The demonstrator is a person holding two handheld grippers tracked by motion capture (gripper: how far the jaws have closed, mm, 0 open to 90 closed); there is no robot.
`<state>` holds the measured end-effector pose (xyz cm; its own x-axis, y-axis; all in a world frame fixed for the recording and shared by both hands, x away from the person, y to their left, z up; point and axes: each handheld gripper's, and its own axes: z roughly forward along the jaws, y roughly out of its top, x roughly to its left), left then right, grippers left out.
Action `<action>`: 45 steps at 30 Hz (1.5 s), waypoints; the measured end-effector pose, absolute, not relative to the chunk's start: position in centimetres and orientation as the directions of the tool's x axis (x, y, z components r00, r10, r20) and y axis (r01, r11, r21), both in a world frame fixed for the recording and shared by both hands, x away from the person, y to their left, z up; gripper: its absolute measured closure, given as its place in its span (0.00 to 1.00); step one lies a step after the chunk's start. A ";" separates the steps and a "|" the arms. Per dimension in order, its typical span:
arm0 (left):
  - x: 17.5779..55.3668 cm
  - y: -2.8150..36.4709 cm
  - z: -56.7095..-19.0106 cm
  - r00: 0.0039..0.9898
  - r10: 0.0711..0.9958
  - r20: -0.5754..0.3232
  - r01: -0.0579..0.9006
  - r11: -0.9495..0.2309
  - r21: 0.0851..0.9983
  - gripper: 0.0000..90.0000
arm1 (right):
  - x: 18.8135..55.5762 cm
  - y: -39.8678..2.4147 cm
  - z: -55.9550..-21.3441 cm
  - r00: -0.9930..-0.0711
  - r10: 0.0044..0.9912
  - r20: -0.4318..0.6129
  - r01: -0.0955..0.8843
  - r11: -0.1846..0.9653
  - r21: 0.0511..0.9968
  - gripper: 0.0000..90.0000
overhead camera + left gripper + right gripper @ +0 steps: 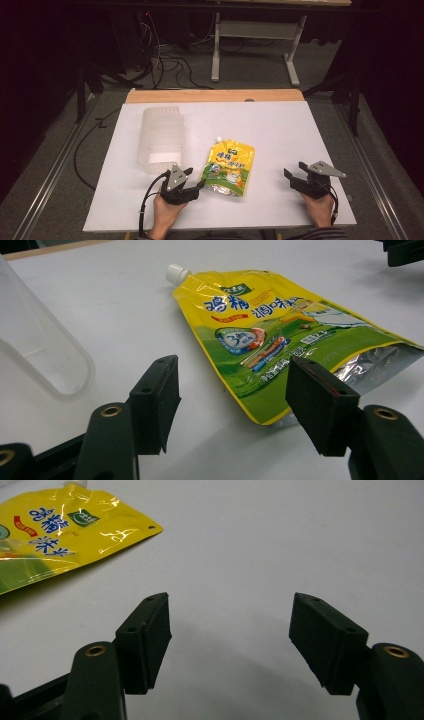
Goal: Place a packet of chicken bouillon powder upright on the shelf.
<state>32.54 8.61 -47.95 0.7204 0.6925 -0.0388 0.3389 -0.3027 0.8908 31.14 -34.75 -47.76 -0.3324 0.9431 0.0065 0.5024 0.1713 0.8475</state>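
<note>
A yellow and green spouted pouch point(229, 167) lies flat on the white tabletop point(280, 130), its white cap pointing away from me. My left gripper point(197, 182) rests low at the pouch's near left corner. In the left gripper view the pouch point(260, 325) has its bottom edge between the spread jaws of that gripper point(231, 365), and the pads stand apart from it. My right gripper point(295, 171) sits to the pouch's right, open over bare table. The right gripper view has its jaws point(230, 597) wide apart and the pouch point(55, 525) off at the upper left.
A clear plastic container point(161, 137) lies on its side left of the pouch, its open mouth point(35, 350) close to my left gripper. A wooden strip point(215, 95) edges the table's far side. Cables point(165, 62) and a desk frame point(216, 50) are on the floor beyond.
</note>
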 end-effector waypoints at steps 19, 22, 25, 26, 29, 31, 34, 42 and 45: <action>32.4 8.0 -46.8 0.712 0.697 -0.081 0.323 -0.223 0.919 0.39 | 31.0 -34.7 -47.7 -0.336 0.942 0.007 0.495 0.170 0.852 0.37; 32.4 7.9 -46.7 0.716 0.694 -0.080 0.310 -0.213 0.926 0.39 | 31.0 -34.7 -47.7 -0.337 0.941 0.006 0.495 0.172 0.852 0.37; 32.7 7.6 -46.4 0.729 0.677 -0.104 0.333 -0.218 0.917 0.39 | 31.0 -34.6 -47.7 -0.337 0.942 0.003 0.495 0.175 0.851 0.37; 32.8 7.4 -46.4 0.732 0.674 -0.103 0.339 -0.229 0.913 0.39 | 31.0 -34.6 -47.7 -0.336 0.942 0.004 0.495 0.173 0.851 0.37; 33.0 6.9 -46.2 0.736 0.672 -0.086 0.343 -0.260 0.903 0.40 | 31.0 -34.6 -47.7 -0.337 0.942 -0.001 0.492 0.177 0.852 0.37; 33.0 6.7 -46.1 0.737 0.671 -0.077 0.337 -0.267 0.903 0.39 | 31.0 -34.6 -47.7 -0.335 0.942 0.002 0.494 0.174 0.852 0.37; 33.2 6.4 -45.9 0.735 0.674 -0.076 0.347 -0.277 0.896 0.39 | 31.0 -34.6 -47.7 -0.338 0.941 0.000 0.492 0.176 0.853 0.37; 34.3 5.2 -45.2 0.709 0.700 -0.088 0.386 -0.280 0.879 0.37 | 31.0 -34.6 -47.7 -0.336 0.942 0.001 0.494 0.176 0.851 0.37; 34.8 4.9 -45.0 0.701 0.707 -0.096 0.403 -0.280 0.871 0.36 | 31.0 -34.6 -47.7 -0.336 0.942 0.000 0.495 0.177 0.851 0.37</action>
